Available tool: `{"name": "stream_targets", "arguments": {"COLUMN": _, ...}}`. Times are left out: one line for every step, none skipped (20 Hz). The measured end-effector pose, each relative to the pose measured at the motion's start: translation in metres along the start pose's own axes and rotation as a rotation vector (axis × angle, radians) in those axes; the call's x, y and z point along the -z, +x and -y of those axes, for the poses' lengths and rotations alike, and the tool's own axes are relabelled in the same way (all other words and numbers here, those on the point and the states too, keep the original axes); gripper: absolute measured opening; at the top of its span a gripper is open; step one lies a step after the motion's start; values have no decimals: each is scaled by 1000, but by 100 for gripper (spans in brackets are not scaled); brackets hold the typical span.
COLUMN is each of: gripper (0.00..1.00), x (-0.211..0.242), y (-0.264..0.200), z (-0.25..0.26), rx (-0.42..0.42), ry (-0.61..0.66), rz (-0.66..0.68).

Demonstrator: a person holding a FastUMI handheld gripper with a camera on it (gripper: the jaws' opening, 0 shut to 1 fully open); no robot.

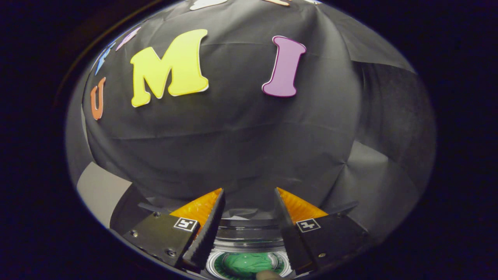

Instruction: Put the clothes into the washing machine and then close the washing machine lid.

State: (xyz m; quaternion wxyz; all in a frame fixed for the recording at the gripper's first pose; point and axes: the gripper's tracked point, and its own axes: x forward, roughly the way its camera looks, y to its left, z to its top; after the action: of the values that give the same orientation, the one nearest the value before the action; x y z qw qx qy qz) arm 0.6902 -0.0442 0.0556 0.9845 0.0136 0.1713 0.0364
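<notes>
My gripper (249, 194) is open, its two fingers spread apart with nothing between them, and it points at the booth's black cloth wall. Low between the finger bases I see the round top opening of the washing machine (249, 244), with a pale rim. Inside the drum lies a green piece of clothing (246, 263). The machine sits below and behind my fingertips. I cannot make out the lid.
The black cloth wall (249, 147) hangs close ahead of the fingers. A pale grey panel (99, 190) stands off to the left of the left finger. A small tan shape (268, 275) shows at the drum's near edge.
</notes>
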Motion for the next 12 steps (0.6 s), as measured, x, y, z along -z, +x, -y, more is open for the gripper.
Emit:
{"name": "stream_targets", "arguments": {"gripper": 78, "x": 6, "y": 6, "z": -2, "rx": 3, "ry": 0, "rz": -12}}
{"name": "stream_targets", "arguments": {"gripper": 78, "x": 15, "y": 9, "z": -3, "rx": 6, "ry": -1, "rz": -36}}
{"name": "stream_targets", "arguments": {"gripper": 78, "x": 8, "y": 10, "z": -3, "rx": 10, "ry": 2, "rz": 23}}
{"name": "stream_targets", "arguments": {"gripper": 79, "x": 12, "y": 10, "z": 2, "rx": 40, "ry": -13, "rz": 15}}
{"name": "stream_targets", "arguments": {"gripper": 86, "x": 9, "y": 7, "z": 4, "rx": 37, "ry": -4, "rz": 44}}
{"name": "stream_targets", "arguments": {"gripper": 92, "x": 11, "y": 8, "z": 3, "rx": 31, "ry": 7, "rz": 60}}
{"name": "stream_targets", "arguments": {"gripper": 92, "x": 12, "y": 7, "z": 1, "rx": 29, "ry": 6, "rz": 69}}
{"name": "stream_targets", "arguments": {"gripper": 92, "x": 12, "y": 5, "z": 1, "rx": 31, "ry": 1, "rz": 78}}
{"name": "stream_targets", "arguments": {"gripper": 92, "x": 13, "y": 3, "z": 2, "rx": 34, "ry": -3, "rz": 87}}
{"name": "stream_targets", "arguments": {"gripper": 92, "x": 13, "y": 2, "z": 3, "rx": 36, "ry": -3, "rz": 97}}
{"name": "stream_targets", "arguments": {"gripper": 92, "x": 13, "y": 1, "z": 2, "rx": 38, "ry": 3, "rz": 110}}
{"name": "stream_targets", "arguments": {"gripper": 92, "x": 14, "y": -1, "z": 3, "rx": 40, "ry": 6, "rz": 125}}
